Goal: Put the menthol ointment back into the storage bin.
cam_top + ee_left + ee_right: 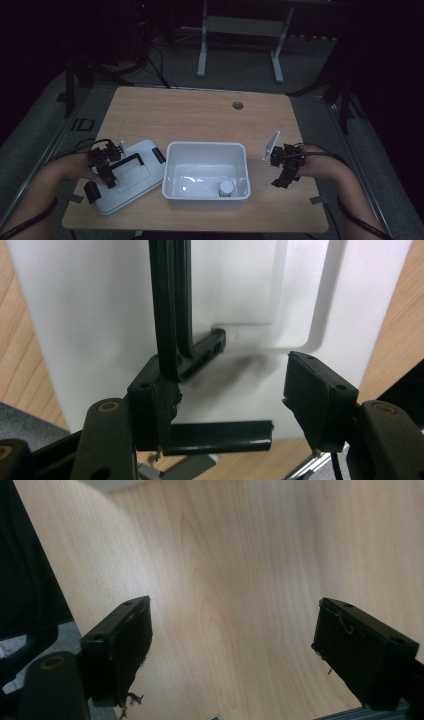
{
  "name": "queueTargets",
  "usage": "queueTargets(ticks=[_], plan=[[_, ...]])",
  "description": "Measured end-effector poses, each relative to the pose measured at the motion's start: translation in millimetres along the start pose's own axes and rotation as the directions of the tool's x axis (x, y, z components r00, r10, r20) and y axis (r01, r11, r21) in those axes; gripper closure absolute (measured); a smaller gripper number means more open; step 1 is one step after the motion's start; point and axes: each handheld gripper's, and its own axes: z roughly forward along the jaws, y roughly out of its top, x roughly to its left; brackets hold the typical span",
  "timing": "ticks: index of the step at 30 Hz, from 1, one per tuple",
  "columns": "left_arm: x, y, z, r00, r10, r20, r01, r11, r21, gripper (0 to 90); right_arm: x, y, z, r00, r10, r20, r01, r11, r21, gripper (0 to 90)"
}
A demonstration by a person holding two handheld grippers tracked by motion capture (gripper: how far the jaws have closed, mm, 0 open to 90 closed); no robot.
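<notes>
A white bin (172,165) stands at the table's near middle, with a small white round-topped item (226,188) in its front right corner. Left of it lies a white lid (145,150) with a black handle (129,161) and black end latches. My left gripper (106,172) hovers over the lid. In the left gripper view its jaws stand open (230,375), the raised handle (167,305) runs down against the left jaw's inner side, and the lid (90,315) lies beneath. My right gripper (285,172) sits right of the bin, open (235,625) above bare wood.
The wooden table (200,115) has a round cable hole (237,105) near its far edge. A black latch (220,436) lies at the lid's near end. Beyond the table stand a white frame (240,30) and dark floor cables.
</notes>
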Motion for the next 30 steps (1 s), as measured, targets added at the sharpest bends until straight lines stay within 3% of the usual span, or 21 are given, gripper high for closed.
queueTargets(ticks=[4, 8, 12, 16, 21, 29, 30], plan=[[0.8, 3.0, 2.2, 0.9996, 0.005, -0.028, -0.005, 0.9999, 0.016, 43.3, 2.1, -10.4, 12.1, 0.9999, 0.012, -0.008, -0.012, 0.999, 0.034, 15.4], [1.8, 6.5, 1.2, 0.9988, 0.003, -0.049, -0.003, 1.0, -0.001, 48.9, 4.4, -19.5, 27.5, 0.9992, 0.02, -0.034, -0.018, 0.998, 0.065, 15.4], [2.8, 8.9, 2.6, 0.9988, -0.024, -0.042, 0.025, 0.9996, 0.012, 59.1, 4.9, -26.0, 39.8, 0.9984, 0.037, -0.043, -0.034, 0.996, 0.081, 15.4], [1.8, 10.1, 2.7, 0.9993, -0.021, -0.029, 0.021, 0.9997, 0.014, 65.8, 4.8, -29.6, 46.3, 0.9982, 0.047, -0.038, -0.043, 0.995, 0.094, 15.4], [1.7, 11.3, 3.1, 0.9985, -0.043, -0.035, 0.043, 0.999, 0.008, 70.2, 4.6, -31.1, 48.8, 0.9978, 0.057, -0.033, -0.055, 0.996, 0.073, 15.5], [1.7, 12.0, 5.3, 0.9966, -0.068, -0.048, 0.069, 0.9976, 0.012, 78.9, 7.9, -35.6, 61.5, 0.9974, 0.061, -0.039, -0.058, 0.995, 0.086, 15.4], [1.2, 11.7, 6.6, 0.998, -0.058, -0.026, 0.058, 0.9983, 0.009, 78.9, 8.1, -36.1, 62.7, 0.997, 0.068, -0.038, -0.064, 0.994, 0.09, 15.5]])
